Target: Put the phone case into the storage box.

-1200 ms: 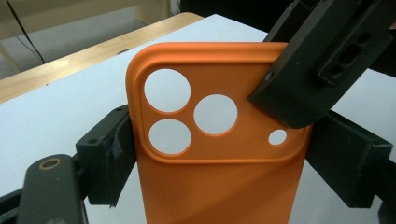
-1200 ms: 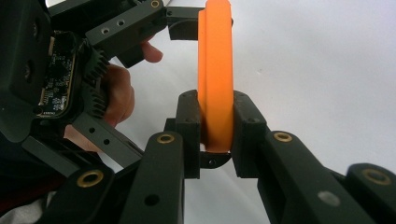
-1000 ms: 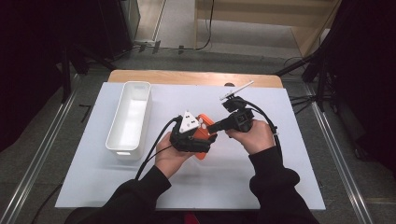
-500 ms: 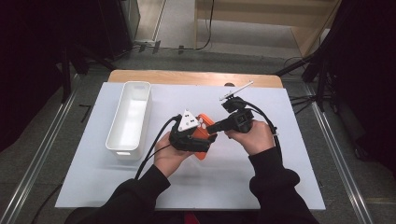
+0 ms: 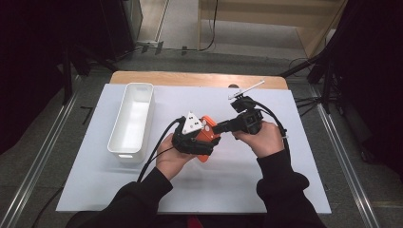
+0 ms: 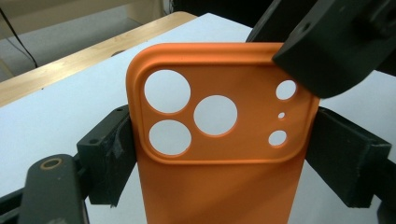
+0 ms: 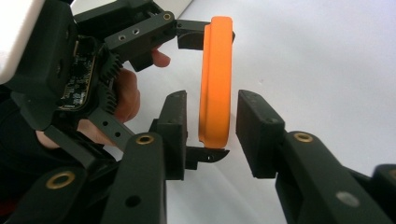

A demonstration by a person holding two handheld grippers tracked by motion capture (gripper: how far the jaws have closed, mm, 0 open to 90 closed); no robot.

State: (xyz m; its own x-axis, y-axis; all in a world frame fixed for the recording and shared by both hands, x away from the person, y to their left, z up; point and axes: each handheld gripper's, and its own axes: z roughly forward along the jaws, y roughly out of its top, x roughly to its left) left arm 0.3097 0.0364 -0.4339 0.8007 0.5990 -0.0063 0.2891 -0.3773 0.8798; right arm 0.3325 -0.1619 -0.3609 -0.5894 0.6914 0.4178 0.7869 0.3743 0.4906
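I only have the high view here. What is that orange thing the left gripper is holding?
Observer: A case for a phone, with camera cut-outs; the left gripper clamps its two long sides.
Operator: Is the right gripper gripping it too?
Observer: No. The right gripper straddles the case's edge, but its jaws have just been opening and a gap shows beside each pad.
Operator: Anything inside the case?
Observer: No, the white table shows through the cut-outs.
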